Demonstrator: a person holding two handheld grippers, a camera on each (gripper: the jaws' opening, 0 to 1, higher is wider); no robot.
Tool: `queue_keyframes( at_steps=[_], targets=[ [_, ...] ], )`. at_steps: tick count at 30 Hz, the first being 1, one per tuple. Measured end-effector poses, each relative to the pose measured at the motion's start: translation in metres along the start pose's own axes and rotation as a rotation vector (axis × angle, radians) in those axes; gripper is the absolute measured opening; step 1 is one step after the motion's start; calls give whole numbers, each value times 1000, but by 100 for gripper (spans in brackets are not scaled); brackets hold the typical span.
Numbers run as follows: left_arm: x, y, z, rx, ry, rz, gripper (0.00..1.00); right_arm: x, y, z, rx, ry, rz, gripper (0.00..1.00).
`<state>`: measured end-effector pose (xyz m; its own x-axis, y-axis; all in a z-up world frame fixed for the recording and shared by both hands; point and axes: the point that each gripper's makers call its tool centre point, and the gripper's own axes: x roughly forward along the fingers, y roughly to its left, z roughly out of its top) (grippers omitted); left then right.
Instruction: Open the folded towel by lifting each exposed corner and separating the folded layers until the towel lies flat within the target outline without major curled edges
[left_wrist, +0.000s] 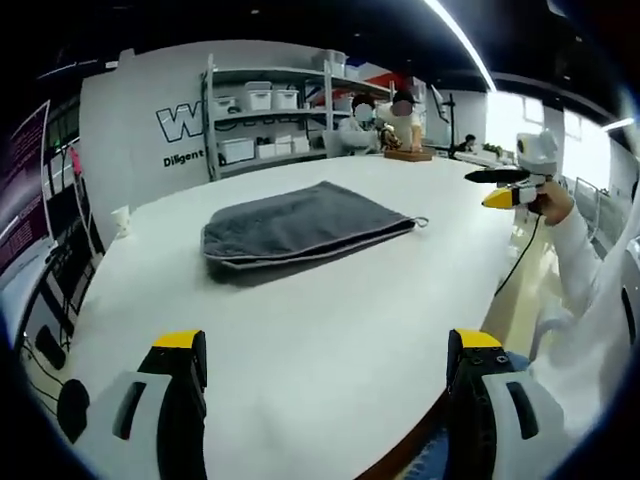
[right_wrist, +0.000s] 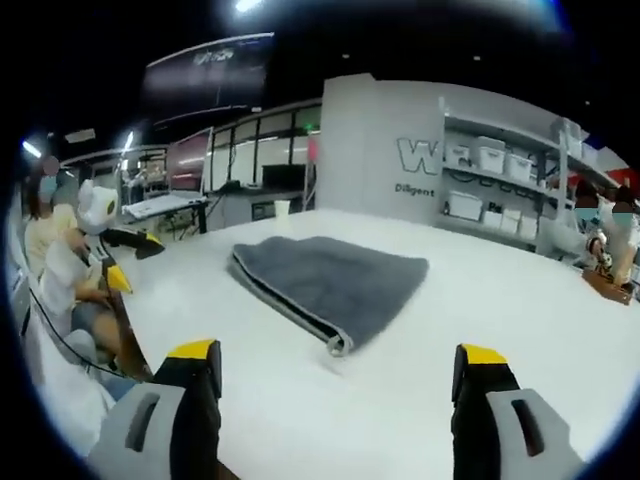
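On white table (left_wrist: 300, 330), folded grey towel (left_wrist: 300, 230), bare margins all around.

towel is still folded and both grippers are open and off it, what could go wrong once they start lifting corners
1. The grey towel lies in stacked layers, with thick piped edges along the near fold; a jaw may well pinch two layers together and drag the whole bundle instead of separating it.
2. The white table looks smooth, so the towel could slide when one corner is pulled.
3. The small loop at its corner might snag a jaw.
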<state>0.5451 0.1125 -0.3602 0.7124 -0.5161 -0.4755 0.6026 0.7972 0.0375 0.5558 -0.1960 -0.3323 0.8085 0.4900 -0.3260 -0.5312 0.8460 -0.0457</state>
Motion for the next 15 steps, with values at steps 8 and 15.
queue_keyframes(
  at_steps=[8, 15],
  targets=[
    [3, -1, 15, 16, 41, -10, 99, 1, -5, -3, -8, 14, 18, 99],
    [16, 7, 38, 74, 99, -35, 99, -10, -17, 7, 8, -8, 14, 99]
  ],
)
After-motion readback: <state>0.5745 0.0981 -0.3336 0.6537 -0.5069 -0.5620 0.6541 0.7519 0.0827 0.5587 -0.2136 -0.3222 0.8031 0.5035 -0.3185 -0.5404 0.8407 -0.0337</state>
